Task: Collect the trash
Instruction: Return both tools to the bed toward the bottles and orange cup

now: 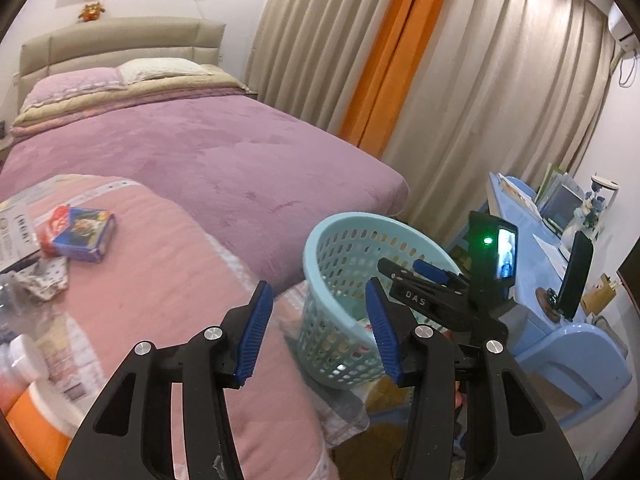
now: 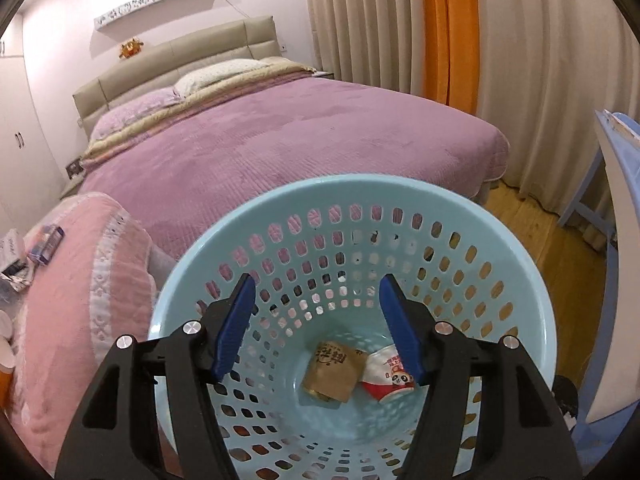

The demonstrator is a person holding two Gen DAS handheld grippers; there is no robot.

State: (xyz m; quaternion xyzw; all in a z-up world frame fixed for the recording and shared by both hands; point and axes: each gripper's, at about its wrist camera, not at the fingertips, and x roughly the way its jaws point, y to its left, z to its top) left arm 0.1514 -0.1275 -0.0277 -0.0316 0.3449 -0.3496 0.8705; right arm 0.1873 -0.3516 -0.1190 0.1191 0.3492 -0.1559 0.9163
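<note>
Right gripper [image 2: 316,320] jaws apart, empty, inside light blue basket [image 2: 532,280], likely just past a drop: brown pouch [image 2: 332,372] and red-white panda cup [image 2: 386,376] at bottom. Left gripper [image 1: 316,332] also apart, empty, beside basket. Remaining trash on pink quilt [image 1: 160,272]: blue box [image 1: 86,236], crumpled wrapper [image 1: 44,280]. "DAS" readable on right gripper; pouch print illegible.

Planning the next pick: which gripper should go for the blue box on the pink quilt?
Left, probably. The left gripper is open and empty, with the blue box on the pink quilt ahead to its left. The right gripper is open over the basket, far from the box.
</note>
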